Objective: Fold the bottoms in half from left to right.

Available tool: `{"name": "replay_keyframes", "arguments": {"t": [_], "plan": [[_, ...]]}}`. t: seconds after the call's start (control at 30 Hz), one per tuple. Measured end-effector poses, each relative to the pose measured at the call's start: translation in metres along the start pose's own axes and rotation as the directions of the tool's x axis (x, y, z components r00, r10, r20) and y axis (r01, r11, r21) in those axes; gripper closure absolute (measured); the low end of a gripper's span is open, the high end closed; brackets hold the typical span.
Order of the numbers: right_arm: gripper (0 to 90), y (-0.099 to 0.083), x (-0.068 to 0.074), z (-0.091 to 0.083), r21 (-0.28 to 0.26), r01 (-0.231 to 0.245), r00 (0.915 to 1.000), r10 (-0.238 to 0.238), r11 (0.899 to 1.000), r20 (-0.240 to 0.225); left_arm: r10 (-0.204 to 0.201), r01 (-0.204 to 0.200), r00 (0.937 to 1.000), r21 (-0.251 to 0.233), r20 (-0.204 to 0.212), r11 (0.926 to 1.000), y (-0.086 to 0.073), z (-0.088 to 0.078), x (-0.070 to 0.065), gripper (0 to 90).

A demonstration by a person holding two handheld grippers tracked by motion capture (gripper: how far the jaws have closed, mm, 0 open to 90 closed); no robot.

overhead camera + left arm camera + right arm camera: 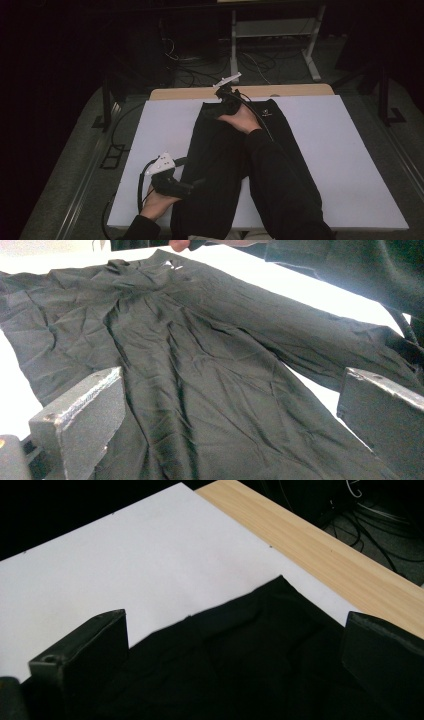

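White board (340, 165) on the table holds black pants (220, 150) lying flat, soft, light and floppy, so I think the edges are best to pinch, and the left gripper (192, 186) and right gripper (212, 111) both have jaws wide apart.

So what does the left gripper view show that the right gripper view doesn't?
The left gripper view shows the black garment spread long and creased, with a small white logo near its far end and the person's sleeve reaching across. The right gripper view shows one corner of the garment near the table's wooden edge, and cables on the floor beyond. Both show the garment on the white sheet between open jaws.
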State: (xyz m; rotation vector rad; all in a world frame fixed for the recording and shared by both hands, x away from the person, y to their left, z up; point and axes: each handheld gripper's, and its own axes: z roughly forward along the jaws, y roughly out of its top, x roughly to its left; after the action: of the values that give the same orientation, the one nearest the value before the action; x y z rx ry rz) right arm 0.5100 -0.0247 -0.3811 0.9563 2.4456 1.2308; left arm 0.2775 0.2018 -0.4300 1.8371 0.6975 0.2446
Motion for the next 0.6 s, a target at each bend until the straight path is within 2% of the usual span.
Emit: {"name": "replay_keyframes", "arguments": {"t": [0.2, 0.6], "plan": [[1.3, 0.006, 0.004, 0.014, 0.005, -0.010, 0.9999, 0.010, 1.000, 0.009, -0.007, 0.007, 1.0000, -0.005, 0.007, 1.0000, 0.000, 0.000, 0.000, 0.0], [5.6, 0.014, 0.013, 0.041, -0.027, -0.032, 0.9994, 0.032, 0.999, 0.010, -0.021, 0.022, 0.9997, -0.023, 0.012, 0.9995, 0.000, -0.002, 0.001, 0.0]]}}
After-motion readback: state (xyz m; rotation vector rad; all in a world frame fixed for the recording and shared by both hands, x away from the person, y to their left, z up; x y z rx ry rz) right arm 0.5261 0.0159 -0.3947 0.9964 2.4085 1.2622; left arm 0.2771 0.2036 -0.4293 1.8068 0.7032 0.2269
